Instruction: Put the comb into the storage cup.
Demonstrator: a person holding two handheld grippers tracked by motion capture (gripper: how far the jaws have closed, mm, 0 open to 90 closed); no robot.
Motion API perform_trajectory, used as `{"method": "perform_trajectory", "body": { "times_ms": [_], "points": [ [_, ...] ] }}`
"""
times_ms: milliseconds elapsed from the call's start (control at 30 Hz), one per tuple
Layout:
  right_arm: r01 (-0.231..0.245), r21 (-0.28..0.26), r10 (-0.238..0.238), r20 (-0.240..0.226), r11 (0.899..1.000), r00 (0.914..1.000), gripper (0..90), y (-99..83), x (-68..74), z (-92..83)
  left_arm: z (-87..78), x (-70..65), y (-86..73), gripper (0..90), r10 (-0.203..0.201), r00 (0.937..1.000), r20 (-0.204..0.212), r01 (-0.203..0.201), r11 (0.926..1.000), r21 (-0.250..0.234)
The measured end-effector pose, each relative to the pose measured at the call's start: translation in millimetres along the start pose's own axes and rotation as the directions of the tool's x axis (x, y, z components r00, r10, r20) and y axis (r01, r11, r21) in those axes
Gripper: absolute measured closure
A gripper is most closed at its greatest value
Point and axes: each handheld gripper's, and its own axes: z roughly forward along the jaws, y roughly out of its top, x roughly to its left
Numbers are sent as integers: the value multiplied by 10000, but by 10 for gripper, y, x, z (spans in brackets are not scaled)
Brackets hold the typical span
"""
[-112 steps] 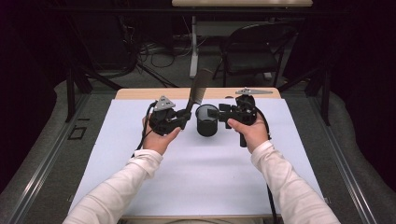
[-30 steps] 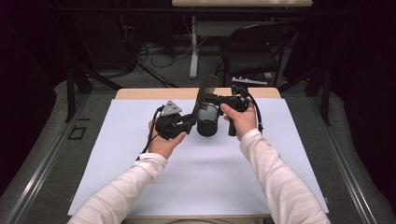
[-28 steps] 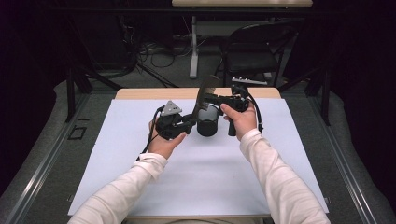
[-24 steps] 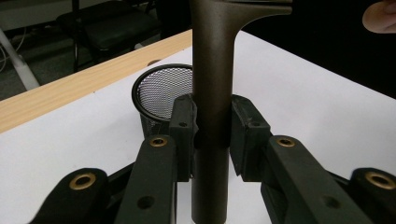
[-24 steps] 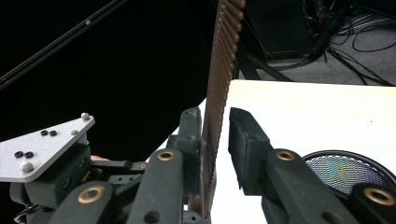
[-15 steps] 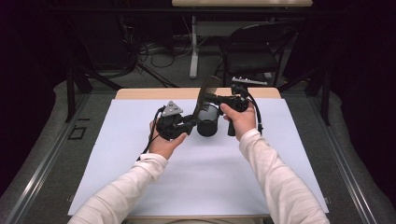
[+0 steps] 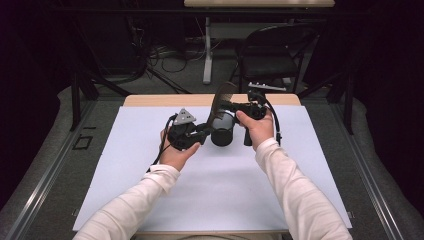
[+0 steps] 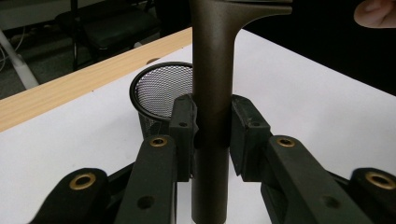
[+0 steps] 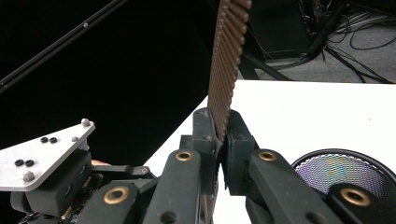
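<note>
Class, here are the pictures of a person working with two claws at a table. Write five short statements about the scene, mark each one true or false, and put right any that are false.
1. The left claw is shut on the handle of a brown comb. True.
2. The right claw hangs open with nothing between its pads. False: it is shut on the comb's toothed end.
3. A black mesh cup stands on the white sheet. True.
4. The comb lies flat on the sheet. False: both claws hold it up above the cup.
5. A grey three-cornered plate sits on top of the left claw. True.
</note>
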Motion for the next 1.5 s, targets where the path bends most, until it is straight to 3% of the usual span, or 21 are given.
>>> {"method": "perform_trajectory", "body": {
  "times_ms": [700,1500],
  "points": [
    [-322,158,321,61,9994,9995,863,-6,-12,9,7,4,-7,727,14,10000,-18,-14,10000,90],
    [-691,-143,690,-62,9975,9976,872,-15,10,21,-5,0,-4,725,45,9999,-165,-47,9999,-125]
  ]
}}
